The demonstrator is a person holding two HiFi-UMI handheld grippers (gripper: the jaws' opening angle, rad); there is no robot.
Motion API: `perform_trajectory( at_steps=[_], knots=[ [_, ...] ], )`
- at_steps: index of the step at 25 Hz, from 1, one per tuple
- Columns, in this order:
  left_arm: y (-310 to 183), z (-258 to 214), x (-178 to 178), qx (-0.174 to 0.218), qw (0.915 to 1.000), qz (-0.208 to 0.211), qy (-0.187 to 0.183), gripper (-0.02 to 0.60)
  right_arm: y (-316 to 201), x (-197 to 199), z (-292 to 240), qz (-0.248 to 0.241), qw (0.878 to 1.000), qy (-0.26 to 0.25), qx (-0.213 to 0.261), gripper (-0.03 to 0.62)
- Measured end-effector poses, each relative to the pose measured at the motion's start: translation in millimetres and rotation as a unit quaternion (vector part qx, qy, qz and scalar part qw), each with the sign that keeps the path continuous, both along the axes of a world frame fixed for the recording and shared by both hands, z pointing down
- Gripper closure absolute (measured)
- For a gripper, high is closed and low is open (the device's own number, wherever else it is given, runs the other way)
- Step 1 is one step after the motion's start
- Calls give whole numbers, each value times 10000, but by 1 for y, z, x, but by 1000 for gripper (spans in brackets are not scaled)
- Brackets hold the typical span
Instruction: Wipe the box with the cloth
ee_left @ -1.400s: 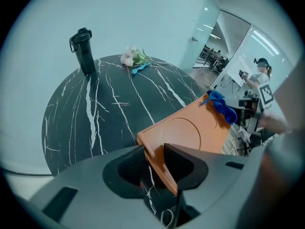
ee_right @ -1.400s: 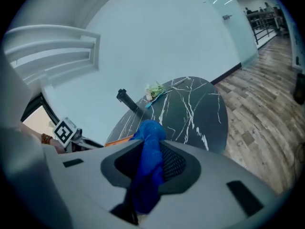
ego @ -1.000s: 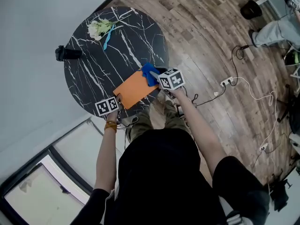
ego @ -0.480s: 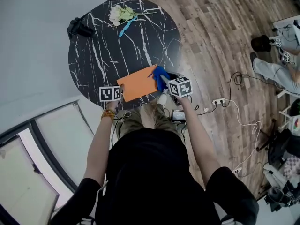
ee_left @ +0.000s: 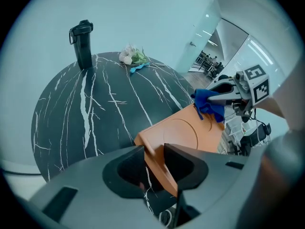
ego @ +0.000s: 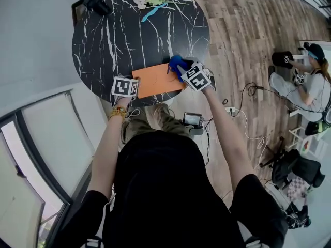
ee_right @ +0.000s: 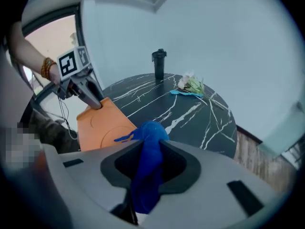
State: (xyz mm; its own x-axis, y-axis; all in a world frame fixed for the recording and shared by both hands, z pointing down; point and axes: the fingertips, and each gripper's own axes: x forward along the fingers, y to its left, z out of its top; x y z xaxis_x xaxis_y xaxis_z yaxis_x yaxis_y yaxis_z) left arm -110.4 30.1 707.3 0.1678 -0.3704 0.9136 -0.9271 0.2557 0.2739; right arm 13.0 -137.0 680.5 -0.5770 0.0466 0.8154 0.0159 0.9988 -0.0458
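**Orange flat box (ego: 158,80) pinned at one corner, soft blue cloth (ego: 177,63) at the other end**

Box lay at the near edge of the black marble-veined round tabletop (ego: 129,35). Left tongs (ee_left: 153,152) were clamped on its corner; right tongs (ee_right: 148,156) were closed on the limp cloth. The box looked thin, stiff, light and smooth, likely to skid, so an edge grip suited it. No brand or writing was legible, only an embossed circle.

box (ee_left: 186,132): near corner behind left gripper (ee_left: 153,149) | cloth (ee_right: 150,142): tail hidden

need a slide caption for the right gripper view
Right gripper holds blue cloth at orange box gripped by left gripper on black marble table.
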Motion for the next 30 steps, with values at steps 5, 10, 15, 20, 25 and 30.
perform_trajectory(
  at_steps=[5, 10, 15, 20, 25, 30],
  knots=[
    [0, 2, 1, 280, 9992, -180, 213, 462, 20, -34, 3, -608, 9979, 162, -156, 511],
    [-1, 2, 3, 395, 9988, -154, 250, 462, 66, -81, 9, -1165, 9916, 387, -403, 511],
    [-1, 2, 1, 476, 9980, -153, 391, 460, 130, -136, 3, -1918, 9797, 416, -405, 511],
    [1, 3, 1, 579, 9951, -376, 709, 460, 129, -129, 8, -2131, 9725, 739, -585, 511],
    [-1, 4, -2, 800, 9897, -637, 1004, 453, 60, -76, 14, -1435, 9804, 1157, -699, 510],
    [1, 4, 0, 831, 9887, -619, 1081, 451, 29, -47, 17, -1226, 9772, 1557, -765, 510]
  ],
)
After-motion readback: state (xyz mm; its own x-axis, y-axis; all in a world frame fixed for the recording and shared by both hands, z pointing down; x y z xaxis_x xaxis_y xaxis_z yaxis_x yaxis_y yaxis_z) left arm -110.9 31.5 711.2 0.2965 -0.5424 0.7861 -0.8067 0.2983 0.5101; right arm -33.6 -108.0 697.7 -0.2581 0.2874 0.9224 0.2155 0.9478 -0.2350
